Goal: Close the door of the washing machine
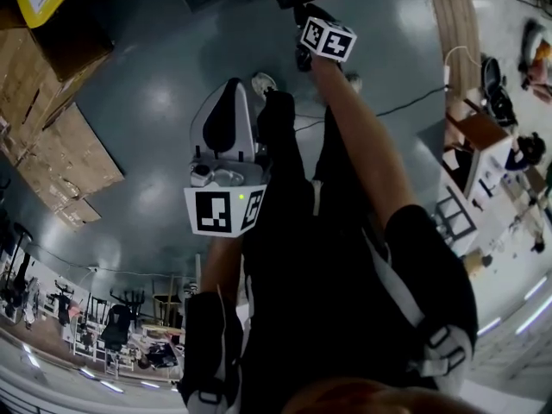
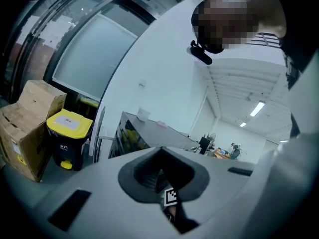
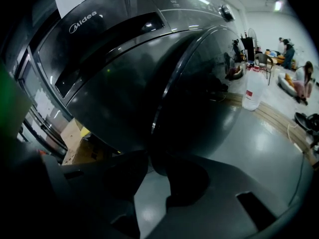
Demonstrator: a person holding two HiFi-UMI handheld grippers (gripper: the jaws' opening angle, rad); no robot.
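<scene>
The dark grey washing machine [image 3: 99,49] fills the right gripper view, its round dark glass door [image 3: 209,98] bulging toward me with a chrome rim. My right gripper [image 3: 149,158] points down at the door's lower edge with its jaws apart and only floor showing between them; whether the tips touch the door I cannot tell. In the head view its marker cube [image 1: 328,40] is at the end of my outstretched arm. My left gripper [image 1: 231,93] is held near my body, away from the machine, and its jaws [image 2: 159,156] meet with nothing between them.
Cardboard boxes [image 1: 52,136] and a yellow-lidded bin [image 2: 67,138] stand to the left. A cable [image 1: 405,106] runs over the grey floor at the right, near a wooden strip [image 1: 453,24]. A white container [image 3: 253,92] and seated people [image 3: 299,83] are beyond the machine.
</scene>
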